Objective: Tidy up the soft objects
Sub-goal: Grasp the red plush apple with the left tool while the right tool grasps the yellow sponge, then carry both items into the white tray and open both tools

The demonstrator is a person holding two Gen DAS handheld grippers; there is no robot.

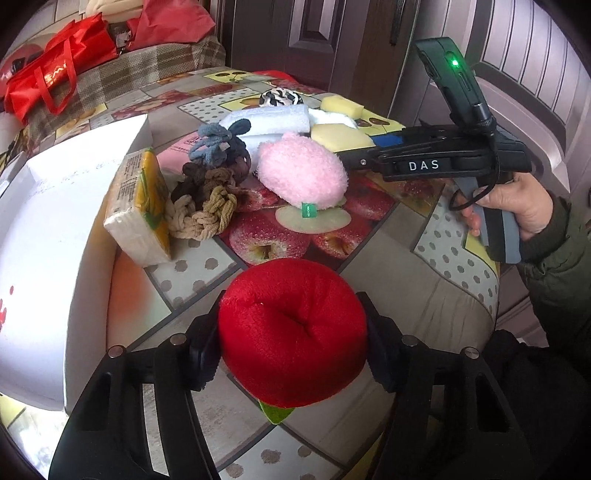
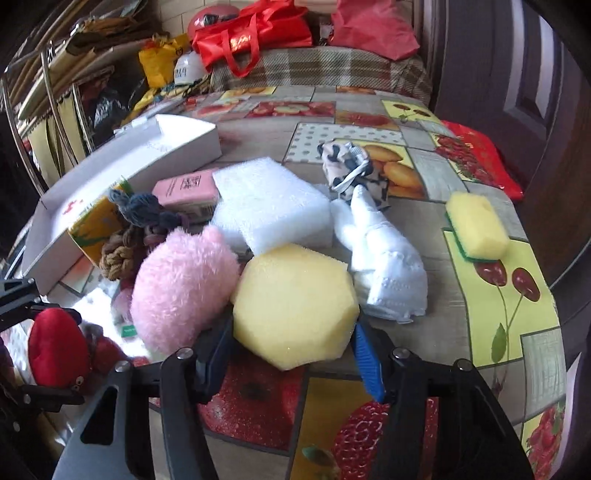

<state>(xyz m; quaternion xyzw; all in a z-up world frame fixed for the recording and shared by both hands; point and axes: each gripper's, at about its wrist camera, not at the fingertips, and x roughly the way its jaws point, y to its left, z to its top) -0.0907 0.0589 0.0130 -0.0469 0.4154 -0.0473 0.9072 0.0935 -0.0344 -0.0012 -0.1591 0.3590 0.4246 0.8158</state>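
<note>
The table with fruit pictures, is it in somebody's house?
Probably a lived-in home: the fruit-print oilcloth table stands beside a plaid-covered sofa piled with red shopping bags, and a dark panelled wooden door is behind.

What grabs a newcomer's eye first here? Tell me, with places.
The red plush apple, squeezed between the left gripper's fingers above the fruit-print tablecloth. Next, the pale yellow sponge clamped in the right gripper, with the fluffy pink plush touching its left side.
</note>
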